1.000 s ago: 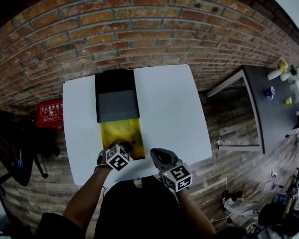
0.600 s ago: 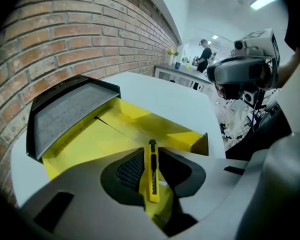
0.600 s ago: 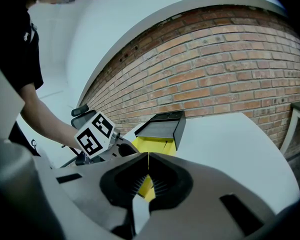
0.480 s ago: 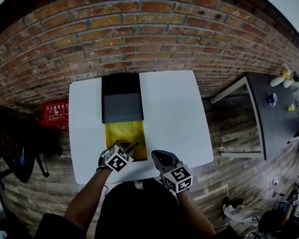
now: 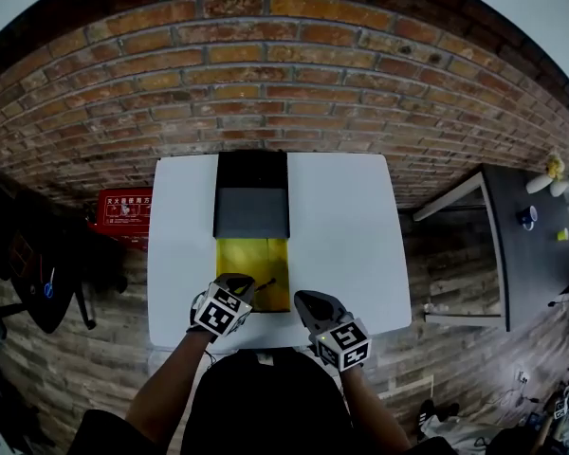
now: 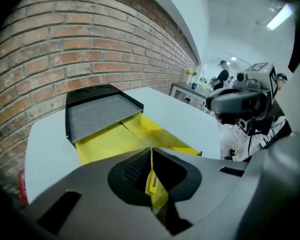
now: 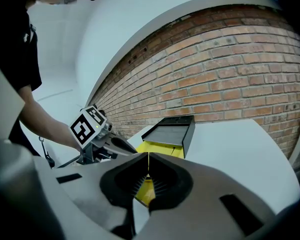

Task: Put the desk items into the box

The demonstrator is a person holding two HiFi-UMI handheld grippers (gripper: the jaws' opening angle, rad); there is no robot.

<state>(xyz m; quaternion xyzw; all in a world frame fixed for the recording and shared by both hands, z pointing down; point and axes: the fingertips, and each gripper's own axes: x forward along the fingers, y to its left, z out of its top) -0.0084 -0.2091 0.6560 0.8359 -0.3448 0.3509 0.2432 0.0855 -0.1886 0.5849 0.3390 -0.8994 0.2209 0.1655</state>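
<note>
Left gripper [image 6: 151, 153], jaws just closing on yellow flap [image 6: 153, 185] of box [image 6: 101, 144]

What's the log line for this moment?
left gripper: jaws just closing on yellow sheet | right gripper: shut on yellow sheet | black box: on white table

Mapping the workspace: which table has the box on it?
The white table in the middle of the head view, against the brick wall, holds the box. The dark table at the right edge has no box.
</note>
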